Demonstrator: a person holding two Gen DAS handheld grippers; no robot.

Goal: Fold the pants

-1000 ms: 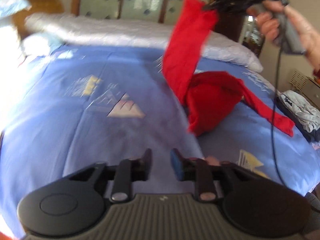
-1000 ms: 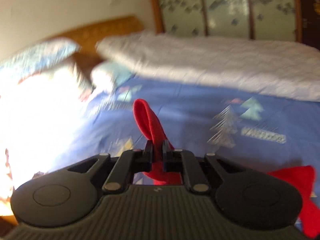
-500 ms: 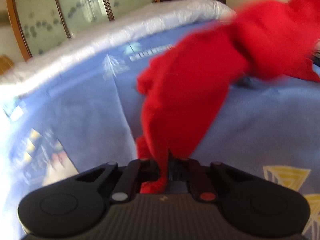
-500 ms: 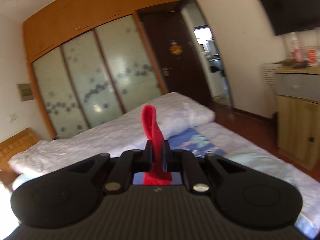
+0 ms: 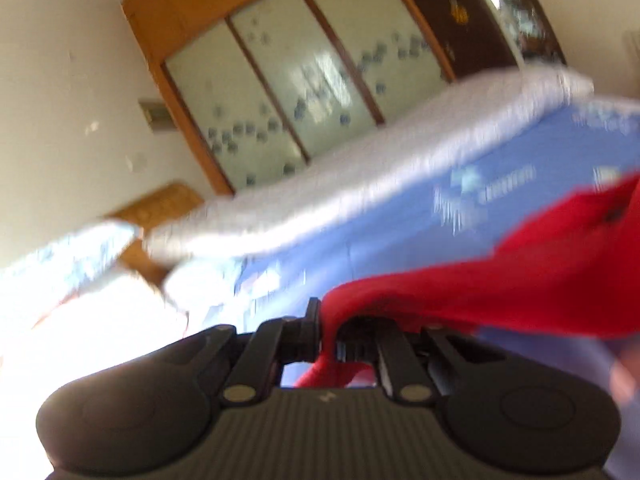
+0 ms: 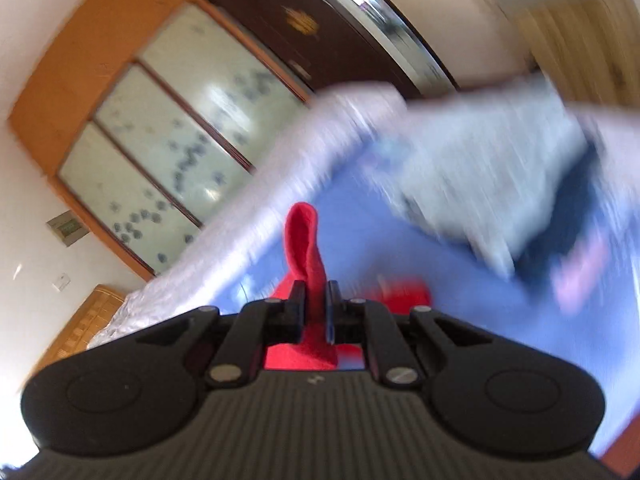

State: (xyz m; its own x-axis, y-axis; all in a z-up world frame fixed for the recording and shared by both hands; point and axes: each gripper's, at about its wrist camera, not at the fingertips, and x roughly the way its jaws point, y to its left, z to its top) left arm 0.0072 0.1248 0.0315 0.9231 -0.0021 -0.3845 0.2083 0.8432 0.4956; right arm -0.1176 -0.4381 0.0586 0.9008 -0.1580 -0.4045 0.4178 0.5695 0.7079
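Note:
The red pants (image 5: 520, 272) hang stretched from my left gripper (image 5: 326, 320), which is shut on an edge of the cloth; they run off to the right above the blue bedspread (image 5: 380, 216). In the right wrist view my right gripper (image 6: 316, 300) is shut on another part of the red pants (image 6: 304, 240), with a loop of fabric sticking up between the fingers. Both views are tilted and blurred by motion.
A white quilt (image 5: 360, 176) lies along the far side of the bed. Behind it stand a wardrobe with frosted glass doors (image 5: 288, 80) and a dark door (image 6: 320, 28). A grey-white bundle of bedding (image 6: 500, 176) lies on the bed to the right.
My left gripper, open a second ago, has shut on the pants and lifted them. Both grippers have swung and tilted, holding the pants above the bed.

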